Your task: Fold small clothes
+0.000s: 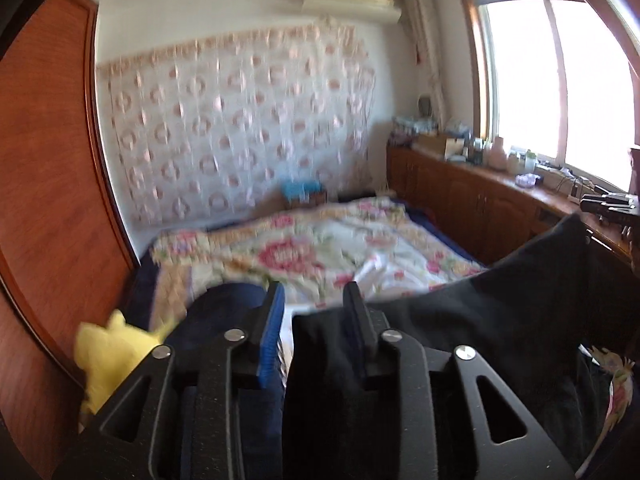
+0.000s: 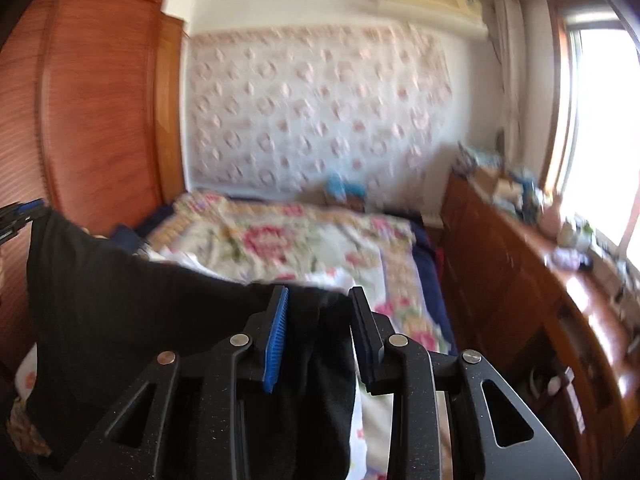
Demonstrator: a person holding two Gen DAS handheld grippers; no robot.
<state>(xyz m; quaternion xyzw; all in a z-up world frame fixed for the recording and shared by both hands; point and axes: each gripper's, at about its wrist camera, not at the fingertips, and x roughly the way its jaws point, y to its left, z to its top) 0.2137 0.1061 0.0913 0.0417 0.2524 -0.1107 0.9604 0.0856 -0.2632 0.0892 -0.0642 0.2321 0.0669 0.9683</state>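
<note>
- Two grippers are seen with one black garment [image 1: 500, 312] stretched between them above the bed [image 1: 320, 252]; it is a soft, light, limp cloth that is judged to sag and crumple wherever it is not held.
- Left gripper [image 1: 314, 320]: the jaws stand partly apart, a corner of the garment lies by the right-hand pad, and no pinch is shown, so the cloth is judged loose.
- Right gripper [image 2: 318, 324]: the jaws are likewise partly apart, with the cloth hanging between them and not clamped.
- Hold is best taken at the corners or along the hem, so that the edge is kept taut and a straight fold can be laid.
- Only in the left wrist view is a yellow soft toy [image 1: 116, 356] shown; only in the right wrist view is the full drape of the garment toward the far gripper seen.
- Both views are blurred.
</note>
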